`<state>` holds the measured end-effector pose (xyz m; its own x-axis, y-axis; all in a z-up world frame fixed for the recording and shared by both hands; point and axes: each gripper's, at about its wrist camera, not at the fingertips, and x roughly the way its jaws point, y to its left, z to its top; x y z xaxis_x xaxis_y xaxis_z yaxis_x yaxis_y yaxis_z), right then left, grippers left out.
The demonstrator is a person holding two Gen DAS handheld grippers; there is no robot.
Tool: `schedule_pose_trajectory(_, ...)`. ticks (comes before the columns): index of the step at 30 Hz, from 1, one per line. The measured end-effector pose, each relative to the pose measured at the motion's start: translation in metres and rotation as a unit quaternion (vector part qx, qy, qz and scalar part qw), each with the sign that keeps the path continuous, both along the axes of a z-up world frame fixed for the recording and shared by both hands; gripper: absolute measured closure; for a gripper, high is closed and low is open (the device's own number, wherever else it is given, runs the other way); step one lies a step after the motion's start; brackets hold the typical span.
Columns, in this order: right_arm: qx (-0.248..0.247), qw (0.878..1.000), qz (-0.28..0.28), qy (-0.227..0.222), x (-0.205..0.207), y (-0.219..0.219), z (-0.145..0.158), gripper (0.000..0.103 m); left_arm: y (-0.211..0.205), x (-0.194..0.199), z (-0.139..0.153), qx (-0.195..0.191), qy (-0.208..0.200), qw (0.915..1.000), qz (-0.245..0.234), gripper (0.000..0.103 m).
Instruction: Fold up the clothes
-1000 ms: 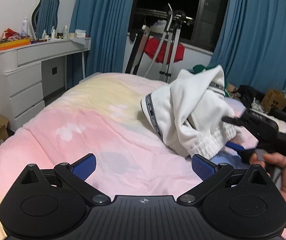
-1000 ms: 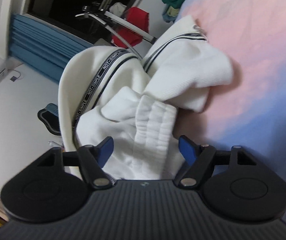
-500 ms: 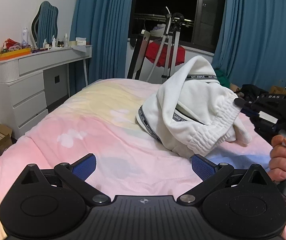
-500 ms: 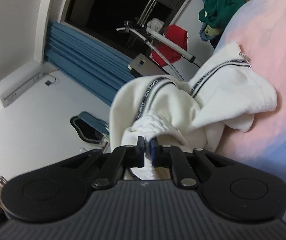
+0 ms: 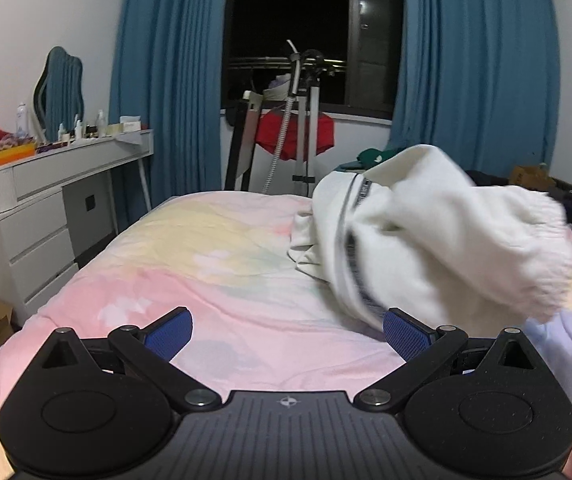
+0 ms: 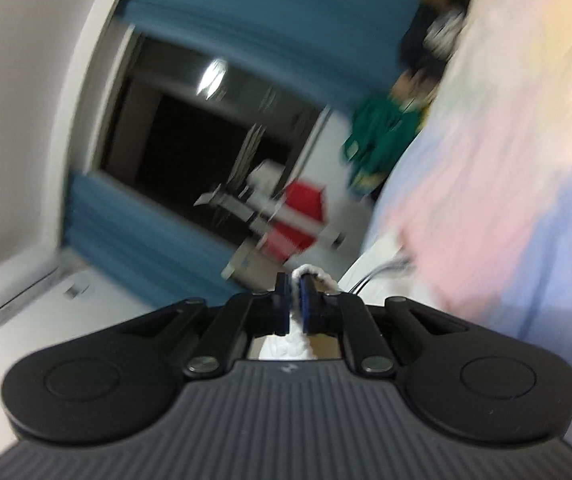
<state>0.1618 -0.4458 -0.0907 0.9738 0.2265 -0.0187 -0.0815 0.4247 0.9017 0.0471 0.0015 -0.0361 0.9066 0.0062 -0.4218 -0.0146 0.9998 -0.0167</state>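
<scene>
Pinching a bunched fold of the white garment (image 6: pixel 300 340) between the 2 blue pads (image 6: pixel 283 304) of the right gripper (image 6: pixel 292 300), jaws nearly together with cloth filling the gap, in a view heavily blurred. Holding the left gripper (image 5: pixel 286 332) wide apart and empty just above the bed (image 5: pixel 206 280), its 2 blue pads (image 5: pixel 168 330) spread over the pink sheet. Hanging blurred above the bed's right side, the white garment (image 5: pixel 438 240) showing a dark striped band, lower folds touching the sheet, just beyond the left gripper's right pad.
</scene>
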Motion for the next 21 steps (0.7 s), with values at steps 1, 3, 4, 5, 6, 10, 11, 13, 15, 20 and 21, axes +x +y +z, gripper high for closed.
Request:
schedule_pose_trajectory(1, -0.004, 1.0, -0.017, 0.003, -0.006, -0.007, 0.003, 0.094, -0.002, 0.0, -0.001, 0.002, 0.001, 1.0, -0.003, 0.001)
schedule_pose_trajectory(3, -0.01, 0.999, -0.034, -0.002, -0.016, -0.015, 0.009, 0.094, -0.005, 0.001, -0.003, 0.006, 0.003, 0.9999, -0.009, 0.001)
schedule_pose_trajectory(4, -0.02, 0.999, -0.035, -0.006, -0.021, -0.016, 0.014, 0.094, -0.006, 0.001, -0.003, 0.008, 0.003, 0.9999, -0.011, 0.001)
schedule_pose_trajectory(5, -0.031, 0.999, -0.036, -0.01, -0.026, -0.016, 0.019, 0.094, -0.007, 0.002, -0.004, 0.01, 0.004, 0.9998, -0.014, 0.001)
schedule_pose_trajectory(6, -0.047, 0.999, -0.021, -0.011, -0.027, -0.011, 0.022, 0.094, -0.009, 0.002, -0.005, 0.011, 0.004, 0.9998, -0.016, 0.001)
schedule_pose_trajectory(10, -0.113, 0.993, 0.043, -0.014, -0.033, 0.012, 0.035, 0.094, -0.012, 0.0, -0.006, 0.015, 0.003, 0.9997, -0.021, 0.001)
schedule_pose_trajectory(11, -0.129, 0.99, 0.059, -0.015, -0.034, 0.017, 0.039, 0.094, -0.013, -0.001, -0.005, 0.015, 0.002, 0.9996, -0.022, 0.001)
schedule_pose_trajectory(13, -0.161, 0.983, 0.09, -0.017, -0.036, 0.029, 0.045, 0.094, -0.013, -0.003, -0.004, 0.016, -0.003, 0.9996, -0.021, 0.001)
schedule_pose_trajectory(15, -0.175, 0.976, 0.127, -0.024, -0.037, 0.041, 0.049, 0.094, -0.01, -0.005, -0.002, 0.014, -0.008, 0.9997, -0.017, 0.001)
schedule_pose_trajectory(20, -0.178, 0.948, 0.26, -0.051, -0.032, 0.084, 0.054, 0.093, 0.003, -0.016, 0.014, -0.017, -0.042, 0.9989, -0.015, 0.001)
schedule_pose_trajectory(21, -0.182, 0.937, 0.293, -0.053, -0.029, 0.094, 0.054, 0.091, 0.006, -0.019, 0.017, -0.023, -0.051, 0.9983, -0.015, 0.001)
